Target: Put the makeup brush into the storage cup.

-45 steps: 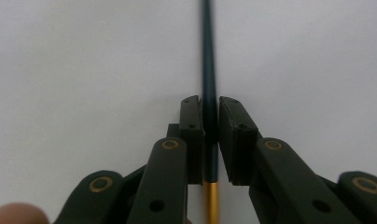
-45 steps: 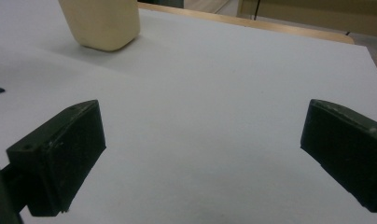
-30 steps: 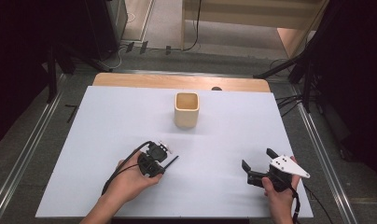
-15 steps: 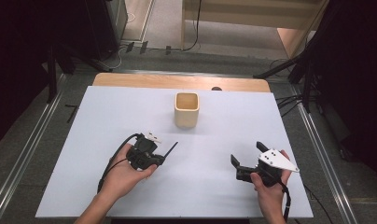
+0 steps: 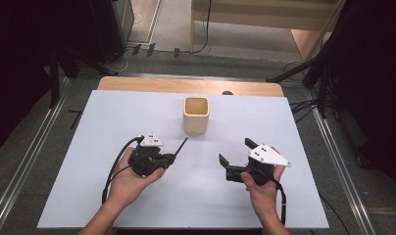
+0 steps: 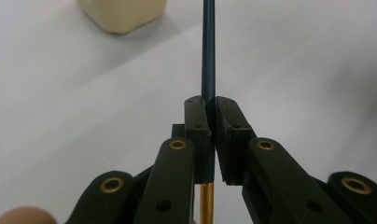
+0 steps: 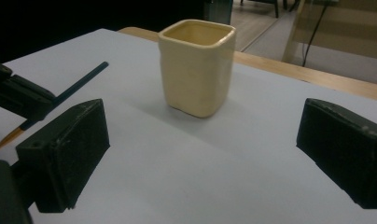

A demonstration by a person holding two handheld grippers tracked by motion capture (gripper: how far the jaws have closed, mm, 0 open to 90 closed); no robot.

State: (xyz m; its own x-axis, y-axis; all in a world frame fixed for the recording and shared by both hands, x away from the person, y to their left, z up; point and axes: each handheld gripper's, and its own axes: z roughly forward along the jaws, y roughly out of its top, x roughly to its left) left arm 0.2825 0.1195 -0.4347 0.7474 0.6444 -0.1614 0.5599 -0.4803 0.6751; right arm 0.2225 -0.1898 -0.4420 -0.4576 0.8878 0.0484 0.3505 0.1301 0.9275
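White table (image 5: 294,205) on grey floor (image 5: 34,147); left gripper (image 5: 170,157) clamped on dark pencil (image 6: 208,46), gold end underneath; right gripper (image 5: 235,152) wide open, empty, facing cream cup (image 7: 197,65)

No legible text, label, brand, number or sign is recorded. The cream cup (image 5: 195,115) is plain on every face seen. The dark pencil (image 6: 208,51) carries no readable print. The grey plates on the left gripper (image 5: 170,158) and right gripper (image 5: 235,152) bear only small dark dots, not characters.
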